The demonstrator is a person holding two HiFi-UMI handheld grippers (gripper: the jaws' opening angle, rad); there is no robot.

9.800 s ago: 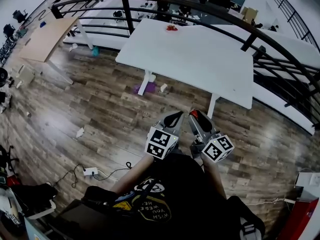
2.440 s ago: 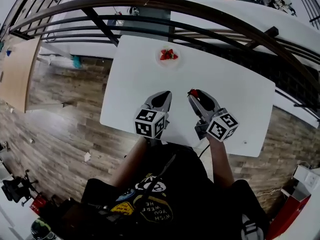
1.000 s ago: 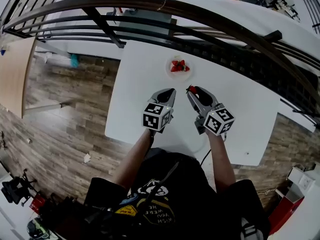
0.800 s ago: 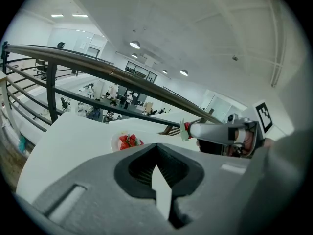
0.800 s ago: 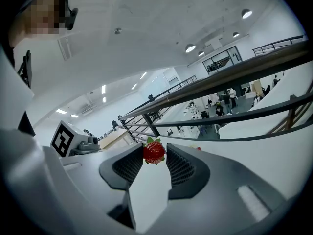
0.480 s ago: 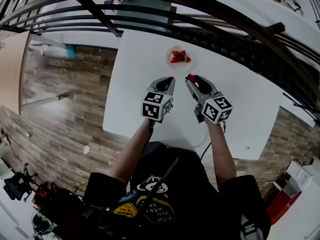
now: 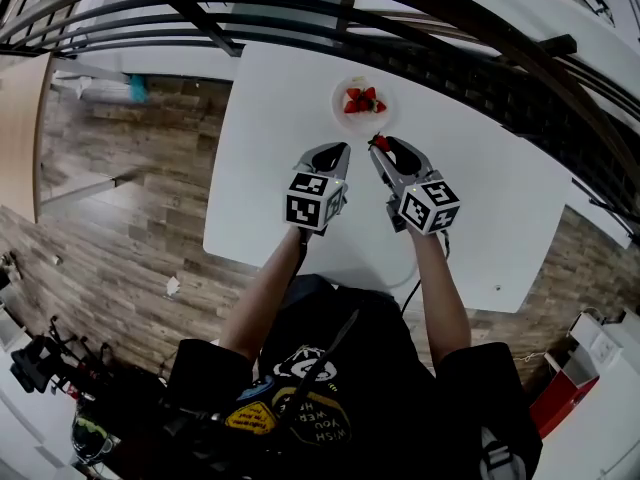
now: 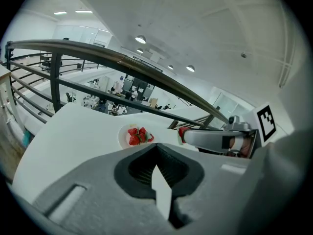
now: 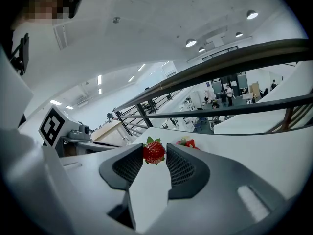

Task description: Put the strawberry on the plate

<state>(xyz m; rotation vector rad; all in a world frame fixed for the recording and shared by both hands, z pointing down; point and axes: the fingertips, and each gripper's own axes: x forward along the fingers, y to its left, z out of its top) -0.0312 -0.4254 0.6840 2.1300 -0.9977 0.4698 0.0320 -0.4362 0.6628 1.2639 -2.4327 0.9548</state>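
- Strawberry: I judge it light, soft and easily bruised. The right claw grasps it by its flanks, above the desk, just short of the plate.
- Plate: near the desk's far edge, and other strawberries crowd its middle.
- Left claw: clenched on nothing, alongside, and out of the way.

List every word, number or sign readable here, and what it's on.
"WISH YOU WERE HE": upside down in the print on the person's black shirt; the rest of that print is too small to read.
Left cube and right cube: black-and-white square marker patterns only, no letters.
Nothing else is readable.
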